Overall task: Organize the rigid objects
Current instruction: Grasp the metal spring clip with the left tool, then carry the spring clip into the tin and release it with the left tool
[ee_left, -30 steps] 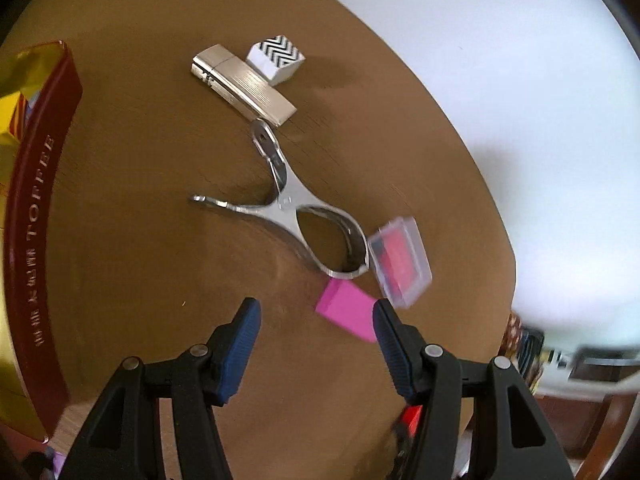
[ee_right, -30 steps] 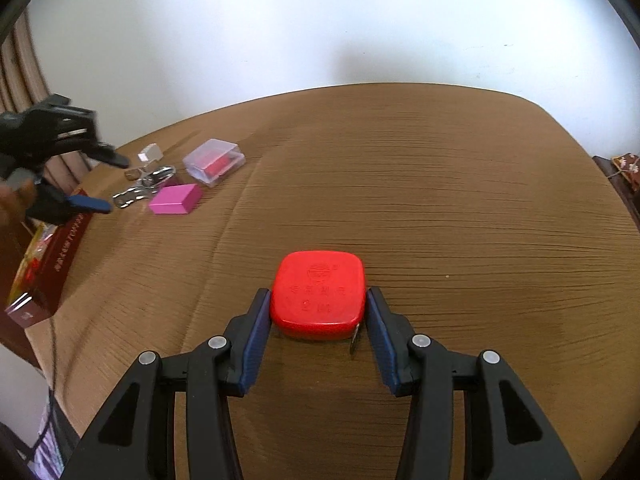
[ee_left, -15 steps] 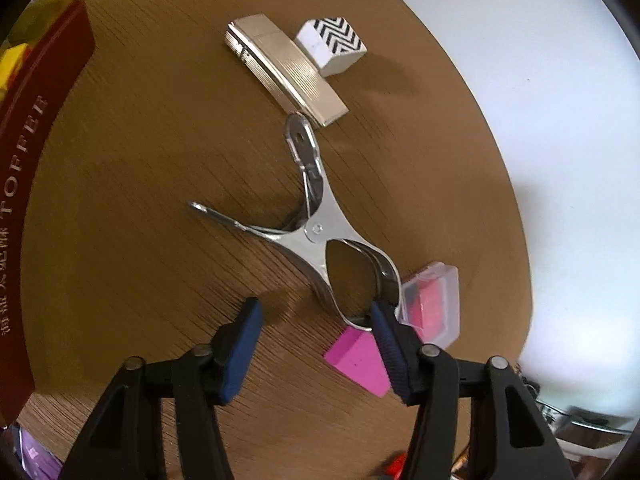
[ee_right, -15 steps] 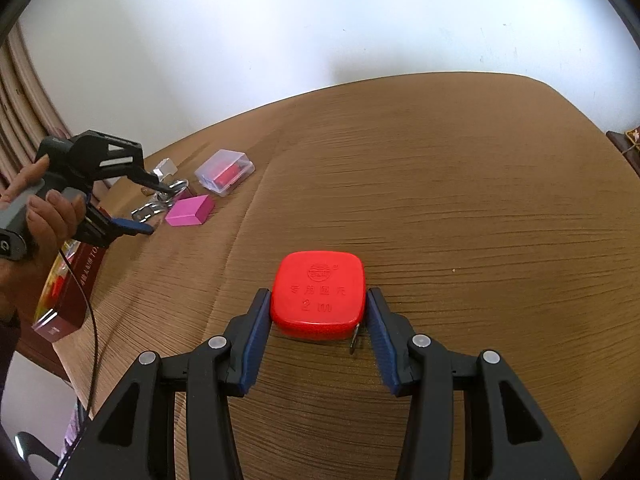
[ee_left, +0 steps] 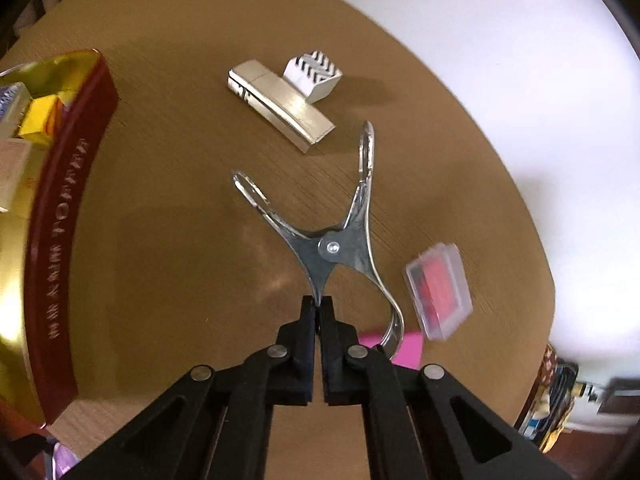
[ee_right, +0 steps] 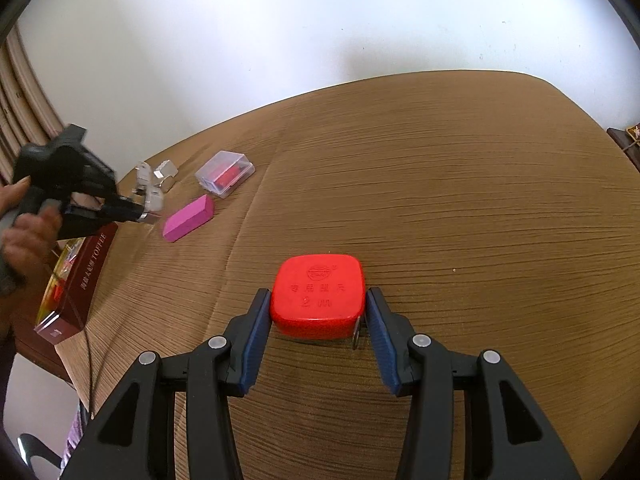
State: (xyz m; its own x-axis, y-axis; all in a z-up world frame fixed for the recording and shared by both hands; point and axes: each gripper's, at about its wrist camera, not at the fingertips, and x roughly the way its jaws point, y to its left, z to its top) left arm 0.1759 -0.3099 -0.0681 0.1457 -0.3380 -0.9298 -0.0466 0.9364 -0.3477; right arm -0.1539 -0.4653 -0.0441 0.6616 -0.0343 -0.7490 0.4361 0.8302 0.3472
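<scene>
The left tool (ee_left: 319,309) is pressed together on one leg of a shiny metal clamp (ee_left: 332,240), pinching its thin edge between the pads. The clamp's other legs fan out away from the tool, two long ones pointing toward the far side of the bench (ee_left: 168,208) and one curved leg bending back beside the tool's right finger. I cannot tell whether the clamp rests on the bench or is lifted clear of it.

Taking the clamp as landmark: beyond its far tips lies a silver metal bar (ee_left: 280,110), with a small white block with black zigzags (ee_left: 314,76) touching the bar's far side. To the right of the clamp sits a clear plastic case with red contents (ee_left: 439,290). A pink block (ee_left: 408,346) shows just behind the clamp's curved leg, partly hidden by the tool. Well to the left of the clamp stands a dark red toffee tin (ee_left: 60,240) with small packets inside.

The right tool (ee_right: 318,326) is spread, its blue pads on either side of a red tape measure (ee_right: 318,294) that sits on the bench. The left pad looks to be touching the tape measure's side, while the right pad stands a little apart from it. From this view the tape measure is well apart from the clamp, on the near side of the pink block.
</scene>
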